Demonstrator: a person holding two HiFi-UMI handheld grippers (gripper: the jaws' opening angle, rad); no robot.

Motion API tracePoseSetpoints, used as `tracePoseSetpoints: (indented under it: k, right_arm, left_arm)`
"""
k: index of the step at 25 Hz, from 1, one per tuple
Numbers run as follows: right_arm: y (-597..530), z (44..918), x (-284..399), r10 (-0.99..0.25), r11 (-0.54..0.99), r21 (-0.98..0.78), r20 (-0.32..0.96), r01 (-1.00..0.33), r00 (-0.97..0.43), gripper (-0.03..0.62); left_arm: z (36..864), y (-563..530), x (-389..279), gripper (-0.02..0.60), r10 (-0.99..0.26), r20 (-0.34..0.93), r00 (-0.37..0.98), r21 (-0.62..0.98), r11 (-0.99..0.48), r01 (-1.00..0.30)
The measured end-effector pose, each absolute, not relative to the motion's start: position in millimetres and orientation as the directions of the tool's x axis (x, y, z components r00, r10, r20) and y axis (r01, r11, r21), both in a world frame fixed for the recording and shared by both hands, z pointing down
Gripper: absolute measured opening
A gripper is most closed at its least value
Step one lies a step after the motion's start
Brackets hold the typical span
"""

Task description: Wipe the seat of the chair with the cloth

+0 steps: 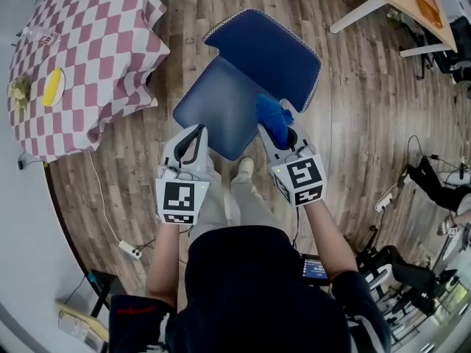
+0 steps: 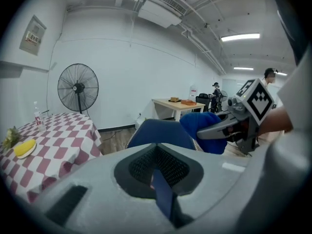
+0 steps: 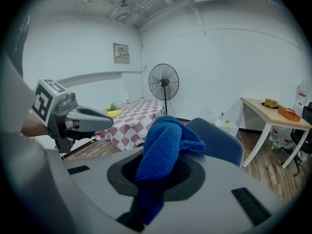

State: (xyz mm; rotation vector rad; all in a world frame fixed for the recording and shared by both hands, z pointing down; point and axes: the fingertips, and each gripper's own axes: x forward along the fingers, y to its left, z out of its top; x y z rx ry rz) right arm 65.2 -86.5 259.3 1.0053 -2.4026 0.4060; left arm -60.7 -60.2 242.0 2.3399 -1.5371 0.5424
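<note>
Wood floor, frame centre: blue chair (image 1: 254,65). Right gripper (image 1: 282,129) pinches the bunched cloth (image 1: 271,113) over it, likely poised for wiping. Left gripper (image 1: 196,134) pressed together, empty, kept clear beside it.

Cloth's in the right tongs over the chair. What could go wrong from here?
1. The cloth is bunched in the right tongs, so their hard tips might rub the seat instead.
2. The left tongs are shut and not bracing the chair, so it may slide on the wood floor when pushed.
</note>
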Motion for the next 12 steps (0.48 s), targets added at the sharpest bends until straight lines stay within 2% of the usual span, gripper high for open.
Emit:
tracePoseSetpoints:
  k: [12]
  right_arm:
    - [-57, 391, 53, -0.467, 0.641, -0.155, 0.699, -0.752, -0.542, 0.051]
  left_arm:
    - [390, -42, -62, 0.015, -0.661, 0.606, 0.443, 0.113, -0.480, -0.870]
